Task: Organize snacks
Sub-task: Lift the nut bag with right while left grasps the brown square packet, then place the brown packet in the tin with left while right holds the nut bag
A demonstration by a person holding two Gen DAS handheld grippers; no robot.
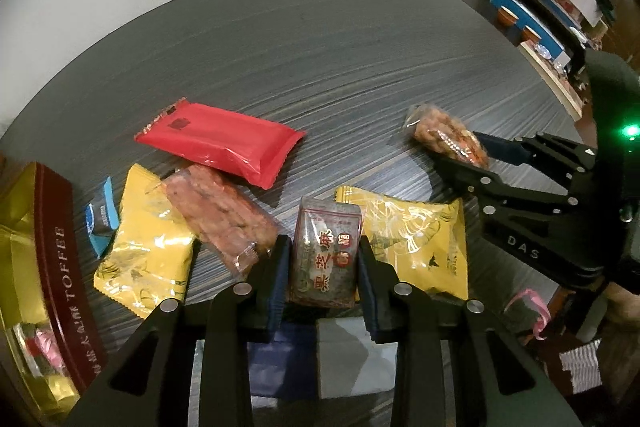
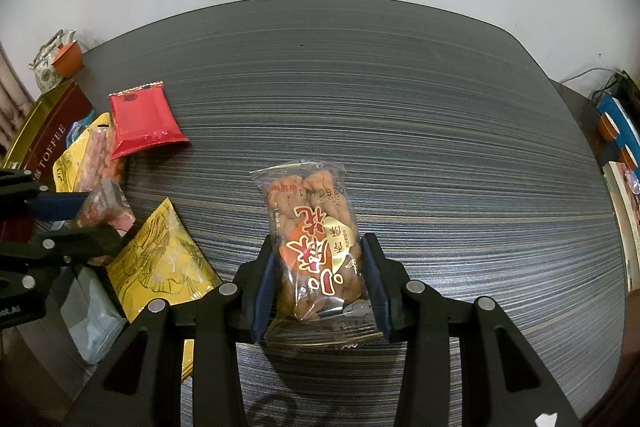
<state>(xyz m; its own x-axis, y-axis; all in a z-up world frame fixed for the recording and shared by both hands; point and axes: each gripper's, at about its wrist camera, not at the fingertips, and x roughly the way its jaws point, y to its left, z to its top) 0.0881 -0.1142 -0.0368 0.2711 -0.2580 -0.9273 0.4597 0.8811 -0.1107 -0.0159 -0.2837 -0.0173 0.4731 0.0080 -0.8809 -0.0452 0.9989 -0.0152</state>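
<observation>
Left wrist view: the left gripper [image 1: 323, 269] pinches a dark sesame candy pack [image 1: 325, 254] between its two blue pads, which press on both long sides of it. The pack is a small brick shape in clear, glossy wrap with red characters. Around it on the grey, streaked table [image 1: 320, 47] lie other snacks: a yellow crinkled pouch [image 1: 416, 239] just to the right, another yellow pouch [image 1: 146, 247] to the left, a clear pack of reddish pieces [image 1: 222, 213] between them, and a smooth red pack [image 1: 222, 141] behind. A small blue packet [image 1: 102, 217] lies beside a toffee tin [image 1: 48, 267] with a gold inside, at the left edge. At the right, the right gripper [image 1: 460, 151] holds a clear bag of fried twists [image 1: 446, 135].

Right wrist view: the right gripper [image 2: 320, 275] clamps the bag of fried twists [image 2: 314, 239] by its lower half, one pad on each side; the upper half sticks out forward past the fingertips. The bag is transparent and shiny, with red and gold print, and the twists inside are brown and knotted. At the left, the left gripper [image 2: 92, 219] holds the sesame candy pack [image 2: 106, 209], near the toffee tin [image 2: 44, 143] and the red pack [image 2: 142, 119].
</observation>
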